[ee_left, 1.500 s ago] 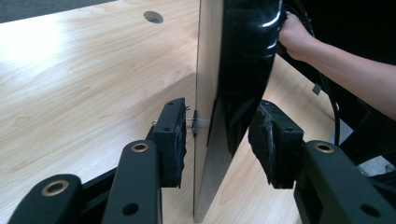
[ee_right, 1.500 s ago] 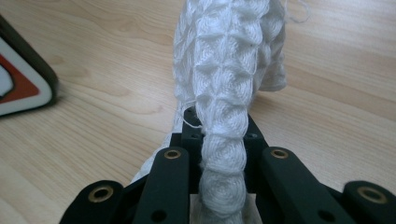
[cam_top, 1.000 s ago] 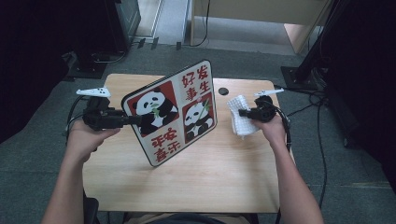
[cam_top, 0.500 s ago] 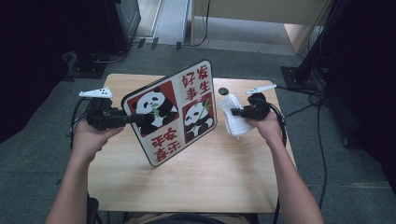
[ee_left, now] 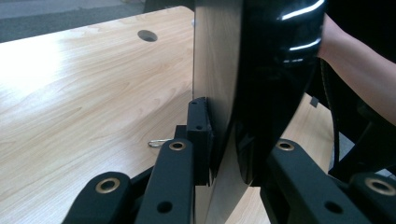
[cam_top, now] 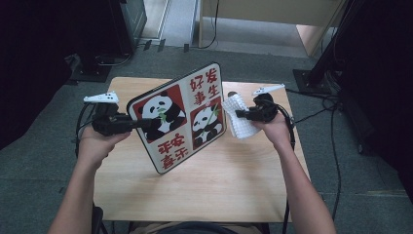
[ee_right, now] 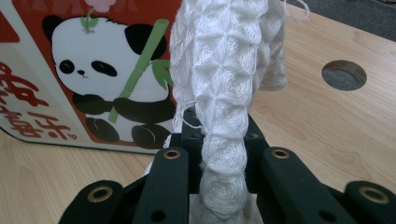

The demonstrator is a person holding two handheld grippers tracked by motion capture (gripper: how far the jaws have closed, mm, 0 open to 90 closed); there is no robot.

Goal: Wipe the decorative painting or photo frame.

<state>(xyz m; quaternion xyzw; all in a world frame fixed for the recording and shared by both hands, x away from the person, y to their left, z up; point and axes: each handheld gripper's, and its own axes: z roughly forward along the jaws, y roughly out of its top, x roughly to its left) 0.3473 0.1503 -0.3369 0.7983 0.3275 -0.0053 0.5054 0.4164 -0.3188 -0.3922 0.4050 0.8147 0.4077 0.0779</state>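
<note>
While the left claw [cam_top: 146,123] has just been closing and now pinches the panda board's [cam_top: 180,117] left edge, tilting it above the worktop [cam_top: 234,185], the right claw [cam_top: 238,114], clamped on a white cloth [cam_top: 237,123], sits just right of the board, nearer its picture face.

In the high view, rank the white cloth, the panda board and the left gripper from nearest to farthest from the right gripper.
1. white cloth: clamped in the right gripper, hanging at its tip.
2. panda board: propped on edge mid-table, just left of the cloth.
3. left gripper: across the table, shut on the board's left edge.
</note>
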